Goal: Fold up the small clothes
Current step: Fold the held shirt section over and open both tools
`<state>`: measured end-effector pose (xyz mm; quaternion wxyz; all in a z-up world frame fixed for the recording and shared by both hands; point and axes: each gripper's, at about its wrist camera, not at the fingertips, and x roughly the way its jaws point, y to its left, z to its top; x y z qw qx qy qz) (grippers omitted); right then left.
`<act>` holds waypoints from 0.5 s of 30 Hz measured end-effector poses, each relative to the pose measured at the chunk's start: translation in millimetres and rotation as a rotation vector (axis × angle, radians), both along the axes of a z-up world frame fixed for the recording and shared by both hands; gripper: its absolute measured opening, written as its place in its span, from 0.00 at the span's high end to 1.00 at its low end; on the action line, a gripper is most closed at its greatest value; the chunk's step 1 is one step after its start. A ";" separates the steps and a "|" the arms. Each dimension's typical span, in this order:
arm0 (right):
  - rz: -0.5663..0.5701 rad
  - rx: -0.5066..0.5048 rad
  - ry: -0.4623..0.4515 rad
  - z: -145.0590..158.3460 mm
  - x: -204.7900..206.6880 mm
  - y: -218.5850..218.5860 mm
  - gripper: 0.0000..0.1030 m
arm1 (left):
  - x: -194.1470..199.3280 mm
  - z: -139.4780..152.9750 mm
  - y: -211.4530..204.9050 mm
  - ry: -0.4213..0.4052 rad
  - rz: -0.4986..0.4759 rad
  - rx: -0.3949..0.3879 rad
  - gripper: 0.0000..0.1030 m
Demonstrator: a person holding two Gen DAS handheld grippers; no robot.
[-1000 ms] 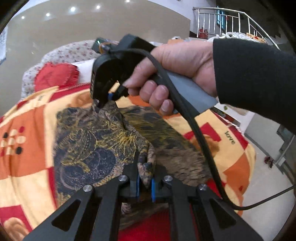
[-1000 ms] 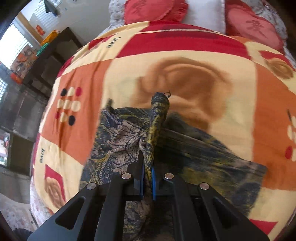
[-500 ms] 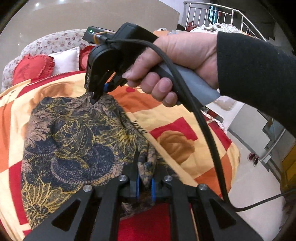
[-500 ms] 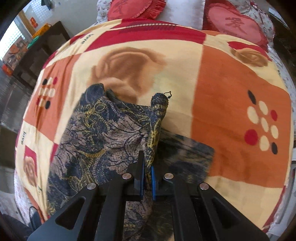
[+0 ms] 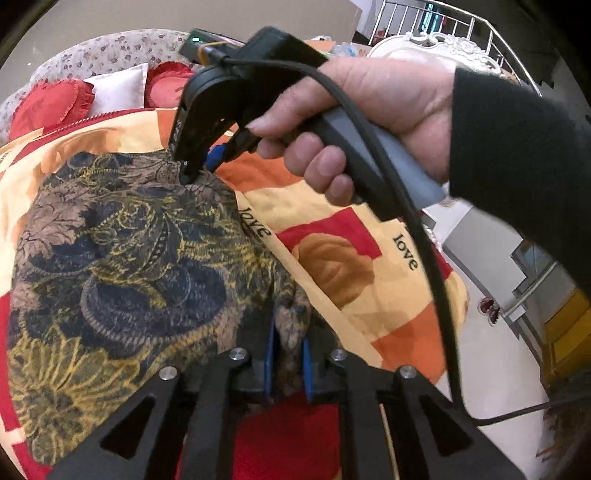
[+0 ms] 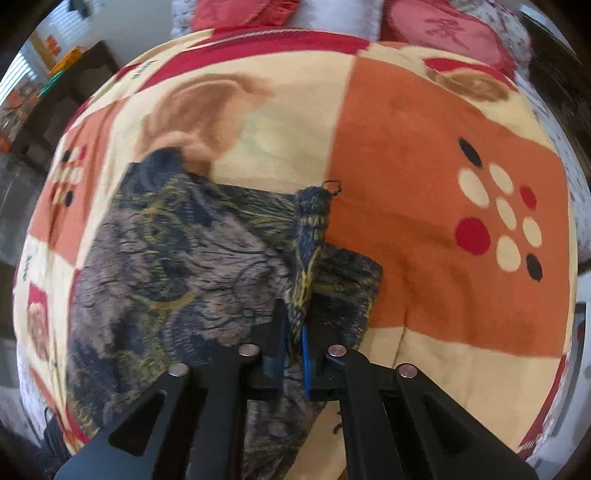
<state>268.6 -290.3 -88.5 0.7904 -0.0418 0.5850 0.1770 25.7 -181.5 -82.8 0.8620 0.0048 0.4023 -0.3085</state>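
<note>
A dark blue, brown and yellow patterned cloth (image 5: 129,258) lies folded over on the bed blanket (image 5: 332,221). At the near edge my left gripper (image 5: 289,354) has a pinched fold of it between its blue pads; the jaws are opening. A hand (image 5: 369,110) holds my right gripper (image 5: 195,166), tip down on the cloth's far corner. In the right wrist view the cloth (image 6: 177,258) spreads to the left, and a narrow fold runs up from between the pads of the right gripper (image 6: 294,343), whose jaws are also opening. A strip of the lower layer (image 6: 351,280) shows on the right.
The orange, cream and red blanket (image 6: 406,184) covers the whole bed. Red and white pillows (image 5: 55,103) line the headboard end. A black cable (image 5: 436,295) hangs from the right gripper. Beyond the bed are a metal railing (image 5: 461,29) and dark furniture (image 6: 74,74).
Both grippers carried the cloth's top layer sideways across the bed and lower, covering most of the lower layer. The gap between each pair of pads has widened slightly.
</note>
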 end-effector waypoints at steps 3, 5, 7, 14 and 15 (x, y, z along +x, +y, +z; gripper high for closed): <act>-0.071 0.033 -0.070 16.2 -10.8 -10.6 0.73 | -15.9 10.4 19.9 -0.018 -0.009 0.007 0.72; -0.111 0.073 -0.151 36.9 -28.1 -20.5 0.71 | -26.3 20.0 43.6 -0.044 0.010 0.007 0.69; -0.129 0.146 -0.203 54.7 -53.7 -29.8 0.71 | -31.3 28.9 72.4 -0.067 0.063 0.010 0.68; 0.033 0.259 -0.284 55.0 -164.3 -0.8 0.71 | 9.7 18.2 132.7 0.003 0.291 0.029 0.87; 0.046 0.216 -0.293 45.5 -177.5 6.8 0.71 | 15.0 8.1 132.6 0.036 0.299 0.041 0.93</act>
